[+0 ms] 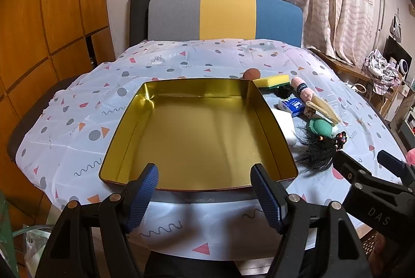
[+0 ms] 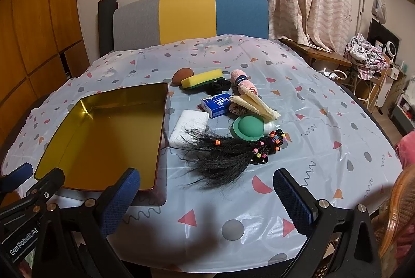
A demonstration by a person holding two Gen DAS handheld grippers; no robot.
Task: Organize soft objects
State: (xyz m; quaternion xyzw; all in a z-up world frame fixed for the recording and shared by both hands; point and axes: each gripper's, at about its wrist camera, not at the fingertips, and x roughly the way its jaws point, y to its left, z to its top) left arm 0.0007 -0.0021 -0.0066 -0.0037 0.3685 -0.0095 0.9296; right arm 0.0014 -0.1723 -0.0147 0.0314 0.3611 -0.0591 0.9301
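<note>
An empty gold tin tray lies on the patterned tablecloth. To its right lie soft things: black braided hair with coloured beads, a white pad, a green sponge puff, a blue tissue pack, a yellow sponge, pink yarn, a black scrunchie and a brown puff. My left gripper is open at the tray's near rim. My right gripper is open, just short of the hair.
A grey, yellow and blue chair back stands behind the table. A cream folded cloth lies among the soft things. Wooden cupboards are on the left, curtains and clutter on the right.
</note>
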